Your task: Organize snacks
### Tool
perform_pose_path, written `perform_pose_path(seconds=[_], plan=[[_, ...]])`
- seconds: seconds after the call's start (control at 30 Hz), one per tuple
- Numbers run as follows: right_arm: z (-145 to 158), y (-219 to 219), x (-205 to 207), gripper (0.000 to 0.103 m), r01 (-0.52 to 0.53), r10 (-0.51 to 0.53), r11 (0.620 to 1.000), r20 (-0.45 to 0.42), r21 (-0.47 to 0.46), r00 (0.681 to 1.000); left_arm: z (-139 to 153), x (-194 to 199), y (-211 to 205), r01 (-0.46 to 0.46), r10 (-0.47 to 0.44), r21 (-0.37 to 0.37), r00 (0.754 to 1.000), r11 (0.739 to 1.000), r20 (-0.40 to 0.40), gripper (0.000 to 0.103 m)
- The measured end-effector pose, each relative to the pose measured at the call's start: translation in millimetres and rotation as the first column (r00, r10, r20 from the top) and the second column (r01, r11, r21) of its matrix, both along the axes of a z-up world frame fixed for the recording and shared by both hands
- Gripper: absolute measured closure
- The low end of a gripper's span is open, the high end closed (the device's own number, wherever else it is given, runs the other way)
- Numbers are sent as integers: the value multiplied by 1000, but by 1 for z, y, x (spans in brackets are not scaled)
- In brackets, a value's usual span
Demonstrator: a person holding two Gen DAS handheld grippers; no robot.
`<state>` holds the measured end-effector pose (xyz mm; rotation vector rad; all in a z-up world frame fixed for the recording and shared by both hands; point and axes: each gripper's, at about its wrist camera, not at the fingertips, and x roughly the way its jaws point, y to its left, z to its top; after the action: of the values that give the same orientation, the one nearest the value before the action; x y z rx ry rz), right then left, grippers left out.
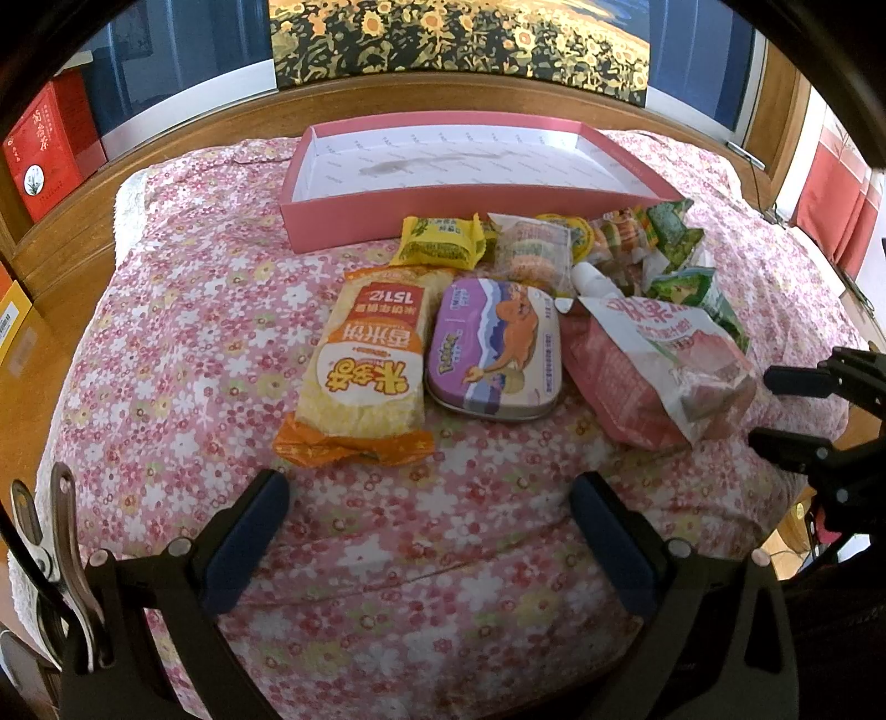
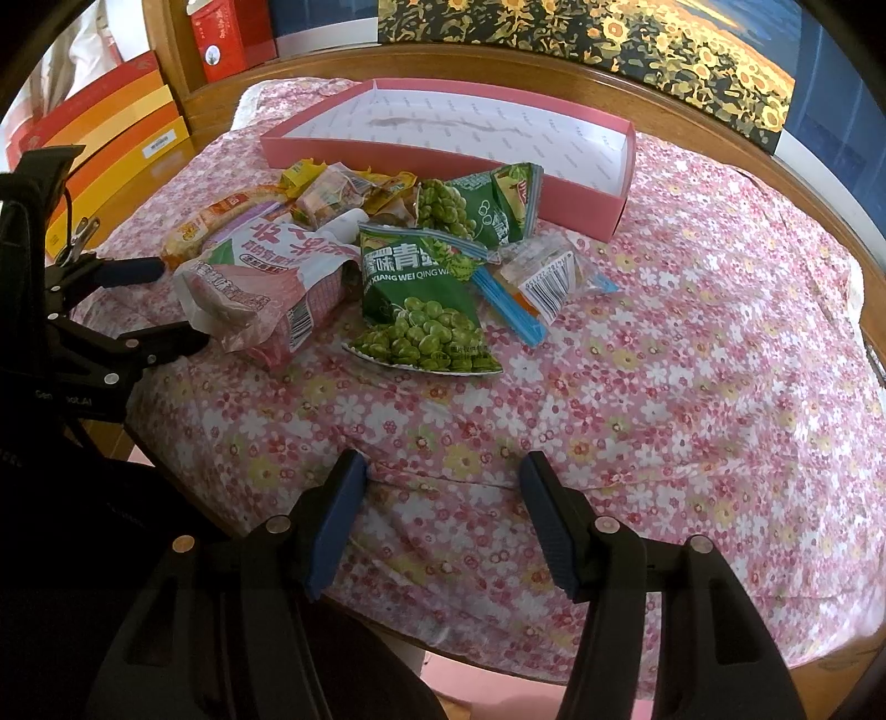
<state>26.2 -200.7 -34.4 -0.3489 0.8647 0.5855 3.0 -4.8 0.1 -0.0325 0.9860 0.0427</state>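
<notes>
Your snacks sit heaped mid-tablecloth (image 1: 166, 310), just before shallow pink box (image 1: 343, 219), its white floor bare; rice-cracker pack (image 1: 365, 365), purple tin (image 1: 495, 354), pink-white pouch (image 1: 653, 365) nearest you. Left view alone shows tin face; right view alone shows green pea bag (image 2: 421, 304) in full and barcoded clear packet (image 2: 545, 279) beside it. Your left gripper (image 1: 432, 531) spread, nothing between pads; right gripper (image 2: 443, 515) likewise spread, empty. Red and orange cartons (image 2: 116, 111) behind table, left.

A home room — floral cloth (image 1: 166, 310) on a wooden table, sunflower painting (image 1: 459, 39) behind.
</notes>
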Motion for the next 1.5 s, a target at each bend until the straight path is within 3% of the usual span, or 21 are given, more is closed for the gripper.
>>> perform_pose_path(seconds=[0.37, 0.47, 0.57, 0.67, 0.77, 0.87, 0.93, 0.97, 1.07, 1.17, 1.33, 1.4, 1.5], plan=[[0, 0, 0, 42, 0, 0, 1000, 0, 1, 1000, 0, 0, 0, 2, -2, -1, 1000, 1000, -8, 0], [0, 1, -1, 42, 0, 0, 1000, 1, 3, 1000, 4, -2, 4, 4, -5, -32, 1000, 999, -11, 1], [1, 0, -1, 42, 0, 0, 1000, 1, 6, 1000, 18, -10, 10, 10, -7, -85, 999, 996, 44, 2], [2, 0, -1, 42, 0, 0, 1000, 2, 7, 1000, 39, -17, 16, -1, 13, -84, 991, 996, 136, 2], [2, 0, -1, 42, 0, 0, 1000, 4, 8, 1000, 53, -14, 24, -48, 59, -57, 977, 997, 205, 2], [2, 0, -2, 42, 3, -3, 1000, 10, 11, 1000, 48, 0, 31, -71, 67, 12, 978, 997, 198, 2], [1, -1, -4, 42, 6, -6, 1000, 13, 13, 1000, 40, 13, 37, -68, 65, 13, 983, 998, 174, 9], [1, -1, -4, 42, 9, -9, 1000, 13, 15, 1000, 36, 17, 39, -61, 61, -2, 985, 998, 159, 18], [3, -8, -3, 42, 23, -23, 998, -8, 63, 1000, 22, 27, 43, -57, 61, -46, 994, 997, 92, 59], [12, -24, 2, 42, 3, 13, 974, -67, 227, 998, 19, 22, 44, -55, 61, -70, 995, 996, 78, 60], [34, -28, 11, 22, -79, 148, 890, -120, 449, 982, 21, 15, 44, -60, 66, -99, 996, 993, 63, 61], [36, -22, 18, 12, -100, 196, 870, -153, 483, 969, 21, 15, 44, -67, 74, -108, 995, 992, 60, 61], [38, -6, 24, 7, -117, 224, 875, -178, 470, 958, 22, 12, 41, -68, 73, -94, 996, 993, 58, 61]])
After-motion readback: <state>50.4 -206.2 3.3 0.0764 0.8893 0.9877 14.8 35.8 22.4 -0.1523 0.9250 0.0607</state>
